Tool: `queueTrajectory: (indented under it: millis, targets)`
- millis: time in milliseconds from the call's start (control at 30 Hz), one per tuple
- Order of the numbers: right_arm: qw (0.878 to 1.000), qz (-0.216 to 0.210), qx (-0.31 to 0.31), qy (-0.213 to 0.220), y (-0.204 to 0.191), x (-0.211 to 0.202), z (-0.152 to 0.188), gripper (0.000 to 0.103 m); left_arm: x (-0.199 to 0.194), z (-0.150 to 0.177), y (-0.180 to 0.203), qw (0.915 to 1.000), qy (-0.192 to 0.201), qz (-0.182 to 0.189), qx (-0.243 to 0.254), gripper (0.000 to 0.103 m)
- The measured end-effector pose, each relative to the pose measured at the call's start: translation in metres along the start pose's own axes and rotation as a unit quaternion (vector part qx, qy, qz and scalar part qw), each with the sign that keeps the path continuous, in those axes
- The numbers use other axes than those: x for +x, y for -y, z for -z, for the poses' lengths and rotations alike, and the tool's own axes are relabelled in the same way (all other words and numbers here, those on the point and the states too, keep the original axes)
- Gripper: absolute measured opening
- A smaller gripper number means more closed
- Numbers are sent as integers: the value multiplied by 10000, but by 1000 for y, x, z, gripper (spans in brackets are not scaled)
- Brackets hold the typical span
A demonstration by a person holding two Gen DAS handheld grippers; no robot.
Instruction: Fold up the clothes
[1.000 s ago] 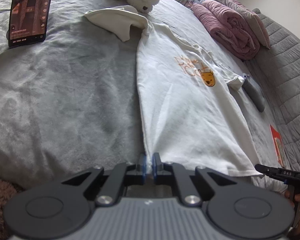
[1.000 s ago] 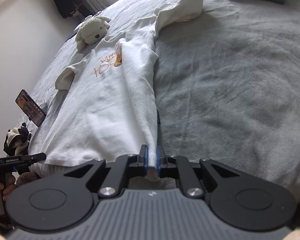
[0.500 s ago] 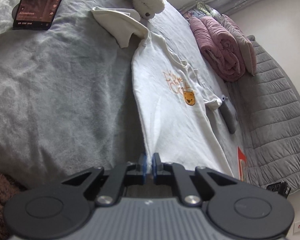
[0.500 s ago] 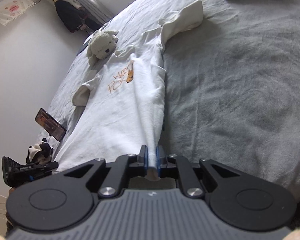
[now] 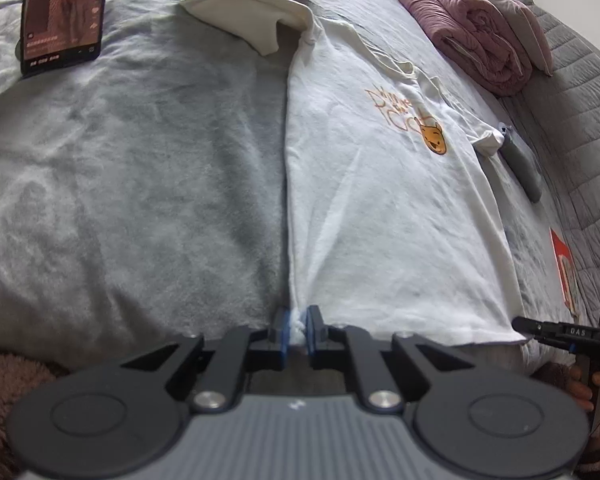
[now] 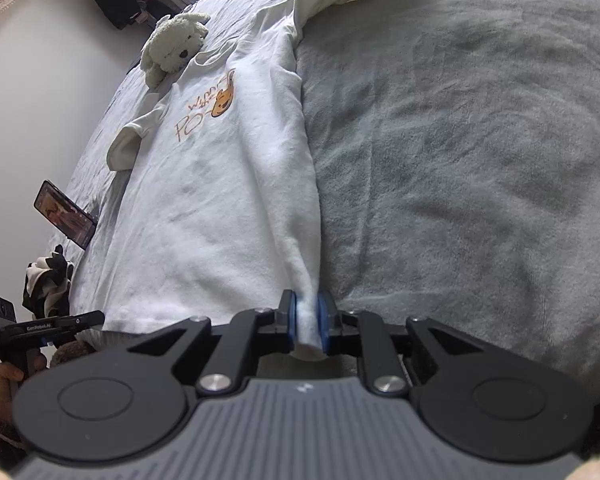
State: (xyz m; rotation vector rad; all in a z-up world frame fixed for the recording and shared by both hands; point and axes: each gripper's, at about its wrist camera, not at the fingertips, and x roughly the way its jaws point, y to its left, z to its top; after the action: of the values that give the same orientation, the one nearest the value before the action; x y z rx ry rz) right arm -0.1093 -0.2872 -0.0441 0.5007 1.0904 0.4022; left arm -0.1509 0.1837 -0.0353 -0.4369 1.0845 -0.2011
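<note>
A white T-shirt with an orange bear print lies front-up on a grey bed cover, its neck at the far end. My left gripper is shut on the hem corner at the shirt's left side. In the right wrist view the same T-shirt stretches away, and my right gripper is shut on the other hem corner, a wad of white cloth pinched between its blue pads. Each gripper shows at the edge of the other's view, held by a hand. Both sleeves lie spread out sideways.
A phone stands propped on the bed at the far left. A white plush dog lies by the shirt's collar. Folded pink bedding and a grey padded headboard are on the right. A red card lies near the right edge.
Both grippers dropped back lower toward the bed after a brief lift, still holding the hem corners. The shirt lies flatter and more stretched out.
</note>
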Motion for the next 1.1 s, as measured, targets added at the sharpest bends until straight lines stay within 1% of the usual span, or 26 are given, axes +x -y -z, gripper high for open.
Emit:
queueTrajectory:
  millis: [33, 67, 100, 133, 333, 400, 533, 667, 733, 833, 867, 967, 1100]
  targets:
    - [10000, 20, -6, 28, 1, -2, -2, 22, -2, -1, 2, 10000, 10, -18, 63, 28]
    - [10000, 41, -12, 56, 2, -3, -5, 32, -3, -2, 2, 9999, 64, -55, 107, 32]
    - [9999, 67, -11, 101, 3, -4, -7, 40, -5, -2, 3, 9998, 128, -97, 145, 40]
    - [9998, 61, 0, 176, 5, -5, -11, 50, -6, -3, 4, 9995, 193, -160, 183, 42]
    - [9990, 13, 109, 422, 13, 3, -41, 51, -3, -23, 21, 9951, 613, -639, 441, 45]
    - [9987, 2, 132, 492, 14, 8, -54, 51, 1, -32, 30, 9934, 741, -720, 503, 46]
    - [9983, -30, 112, 569, 12, 24, -81, 51, 14, -49, 47, 9921, 938, -639, 542, 55]
    - [9979, 17, 62, 645, 7, 45, -112, 51, 37, -64, 69, 9920, 996, -532, 573, 58]
    - [9974, 34, 29, 721, 4, 55, -127, 51, 49, -73, 82, 9916, 1016, -472, 642, 61]
    - [9959, 17, 16, 907, 1, 69, -153, 52, 71, -86, 102, 9905, 1028, -413, 809, 61]
    - [9952, -16, 40, 982, 1, 74, -161, 52, 78, -91, 109, 9898, 1040, -424, 874, 61]
    - [9928, -81, 89, 1192, 0, 85, -179, 52, 98, -94, 120, 9855, 1249, -497, 1033, 61]
    - [9885, -92, 135, 1506, 4, 97, -194, 52, 124, -97, 133, 9784, 1540, -597, 1240, 61]
